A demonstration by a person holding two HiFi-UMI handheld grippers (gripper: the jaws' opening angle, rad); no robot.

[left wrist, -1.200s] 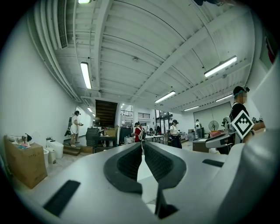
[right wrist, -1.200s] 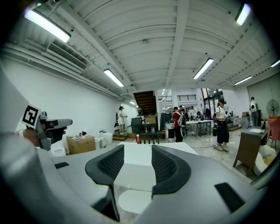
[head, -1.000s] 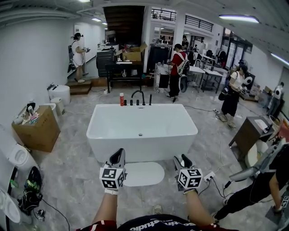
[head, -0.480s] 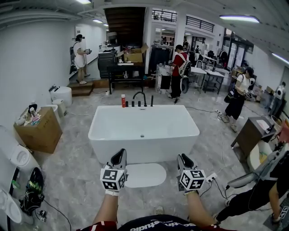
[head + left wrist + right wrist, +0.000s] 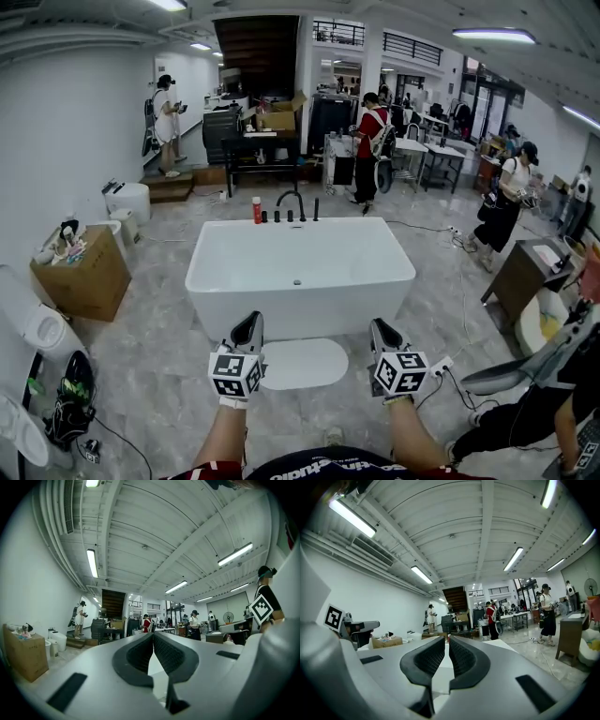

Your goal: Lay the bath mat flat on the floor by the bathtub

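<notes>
The grey marbled floor (image 5: pixel 150 361) is seen across the whole room. A white bathtub (image 5: pixel 300 272) is stood at the middle of it, long side toward the near edge. A brown cardboard box (image 5: pixel 80 274) is set on the floor well to the left of the bathtub. A white oval bath mat (image 5: pixel 302 363) is laid flat on the floor just beside the near wall of the bathtub; whether its far edge touches the wall cannot be told.

The left gripper (image 5: pixel 248 321) is held level above the left end of the bath mat, and the right gripper (image 5: pixel 380 326) above the floor just past its right end, so that the bath mat is seen between them. The left gripper's jaws are pressed together with nothing between them. The right gripper's jaws have just been closing and are brought together, with nothing caught between them. The bath mat is touched by neither gripper.

A black faucet (image 5: pixel 289 201) is mounted at the far rim of the bathtub. A small red bottle (image 5: pixel 255 209) is stood just left of it.
</notes>
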